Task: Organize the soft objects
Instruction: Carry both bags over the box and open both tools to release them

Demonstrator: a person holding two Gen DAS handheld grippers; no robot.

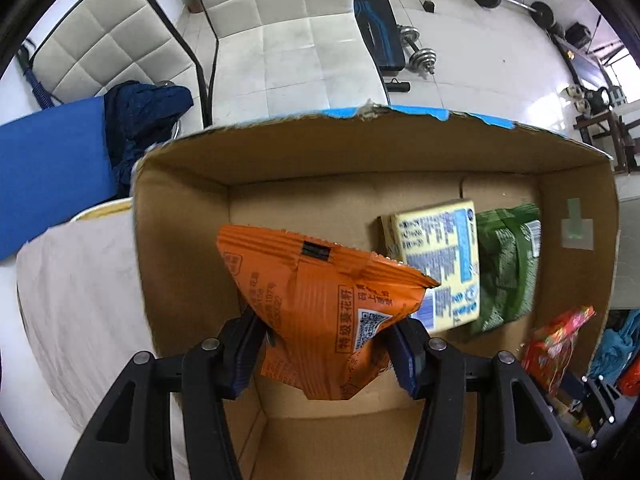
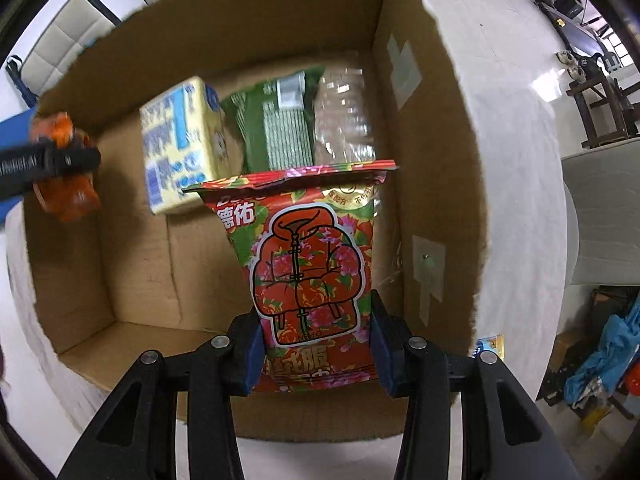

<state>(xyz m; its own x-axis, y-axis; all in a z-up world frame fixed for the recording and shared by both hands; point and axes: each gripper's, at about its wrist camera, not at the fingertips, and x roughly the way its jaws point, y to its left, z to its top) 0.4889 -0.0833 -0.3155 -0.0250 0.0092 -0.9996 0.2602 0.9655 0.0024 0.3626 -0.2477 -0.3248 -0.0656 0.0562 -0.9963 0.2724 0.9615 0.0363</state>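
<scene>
My left gripper [image 1: 326, 354] is shut on an orange snack bag [image 1: 320, 300] and holds it over the left part of an open cardboard box [image 1: 360, 148]. My right gripper [image 2: 316, 340] is shut on a red flowered packet [image 2: 308, 256] held over the box [image 2: 432, 152] near its right wall. In the box lie a yellow tissue pack [image 1: 440, 264] [image 2: 180, 144], a green packet [image 1: 508, 264] [image 2: 276, 128] and a clear plastic pack [image 2: 344, 120]. The red packet [image 1: 556, 344] shows in the left view, the orange bag [image 2: 64, 168] in the right view.
The box stands on a white cloth [image 1: 80, 300] [image 2: 520, 160]. White padded chairs [image 1: 288, 40], a dark blue garment [image 1: 144, 120] and a blue mat [image 1: 48, 168] lie behind it. Dumbbells [image 1: 420, 52] and a barbell [image 1: 512, 0] lie on the floor.
</scene>
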